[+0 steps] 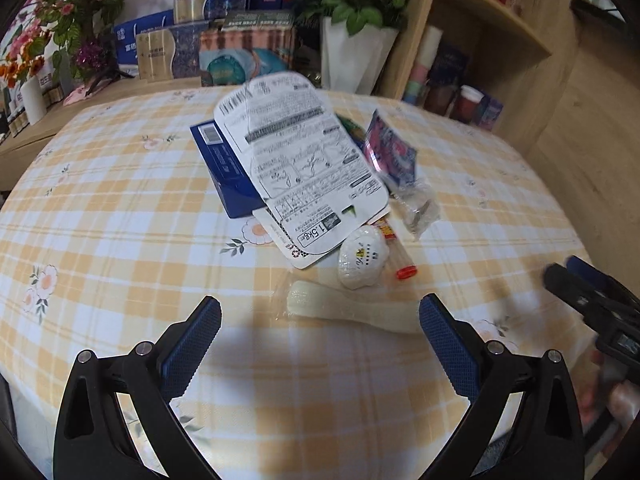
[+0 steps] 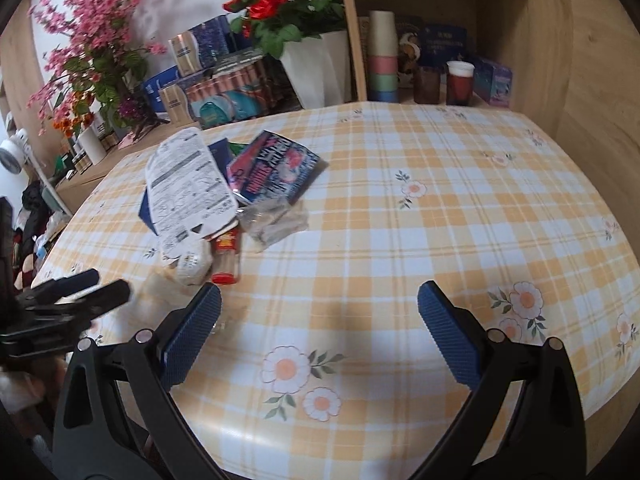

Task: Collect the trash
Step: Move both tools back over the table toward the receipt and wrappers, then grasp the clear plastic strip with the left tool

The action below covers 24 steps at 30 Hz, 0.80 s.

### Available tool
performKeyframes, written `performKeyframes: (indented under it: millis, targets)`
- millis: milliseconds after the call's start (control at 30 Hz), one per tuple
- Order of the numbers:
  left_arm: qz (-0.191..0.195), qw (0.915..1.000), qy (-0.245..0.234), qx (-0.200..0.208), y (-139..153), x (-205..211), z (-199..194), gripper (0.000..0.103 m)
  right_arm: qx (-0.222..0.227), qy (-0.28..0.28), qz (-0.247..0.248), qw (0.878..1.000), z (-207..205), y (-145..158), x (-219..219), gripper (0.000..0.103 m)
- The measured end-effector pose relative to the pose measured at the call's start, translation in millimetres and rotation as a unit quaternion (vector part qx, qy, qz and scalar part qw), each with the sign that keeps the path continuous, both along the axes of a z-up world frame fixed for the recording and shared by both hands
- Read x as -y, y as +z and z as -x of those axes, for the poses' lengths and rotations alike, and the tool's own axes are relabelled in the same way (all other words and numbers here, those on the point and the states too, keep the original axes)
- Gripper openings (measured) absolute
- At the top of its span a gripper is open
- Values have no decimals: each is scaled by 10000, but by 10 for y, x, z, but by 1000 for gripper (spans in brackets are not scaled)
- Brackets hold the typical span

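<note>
A pile of trash lies on the checked tablecloth [image 1: 120,208]. It holds a flattened white carton [image 1: 296,160] over a blue box [image 1: 224,164], a pink-and-blue wrapper [image 1: 390,152], crumpled clear plastic [image 1: 418,204], a white shell-shaped lid [image 1: 362,258], a red-capped tube [image 1: 400,252] and a pale wrapped stick [image 1: 352,312]. My left gripper [image 1: 320,316] is open just short of the stick. My right gripper [image 2: 320,312] is open over bare cloth, right of the pile [image 2: 224,200]. Each gripper shows blurred in the other's view: the right gripper [image 1: 580,284], the left gripper [image 2: 80,288].
Boxes [image 1: 192,40], flower pots [image 1: 352,52] and a pink flower spray [image 2: 92,40] stand behind the table. A wooden shelf [image 2: 440,40] at the back right holds stacked cups [image 2: 383,56] and jars. The table's right half [image 2: 460,200] carries only the cloth.
</note>
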<state>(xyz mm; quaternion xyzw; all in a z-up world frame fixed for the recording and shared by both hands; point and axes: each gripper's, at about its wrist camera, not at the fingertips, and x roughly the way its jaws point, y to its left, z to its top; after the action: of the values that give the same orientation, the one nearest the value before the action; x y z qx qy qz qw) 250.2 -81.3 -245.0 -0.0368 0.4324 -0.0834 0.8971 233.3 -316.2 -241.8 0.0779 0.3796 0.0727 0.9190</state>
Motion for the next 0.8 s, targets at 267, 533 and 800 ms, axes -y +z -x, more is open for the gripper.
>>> performKeyframes:
  millis: [267, 533, 800]
  targets:
    - [-283, 9986, 252, -368, -254, 122, -349, 97, -142, -40, -84, 9999, -27, -157, 110, 97]
    - [-588, 9967, -51, -549, -356, 93, -258, 97, -175, 58, -178, 9997, -7, -196, 47, 97]
    - [-728, 9955, -168, -578, -357, -195, -61, 97, -177, 226, -182, 9994, 48, -184, -80, 97]
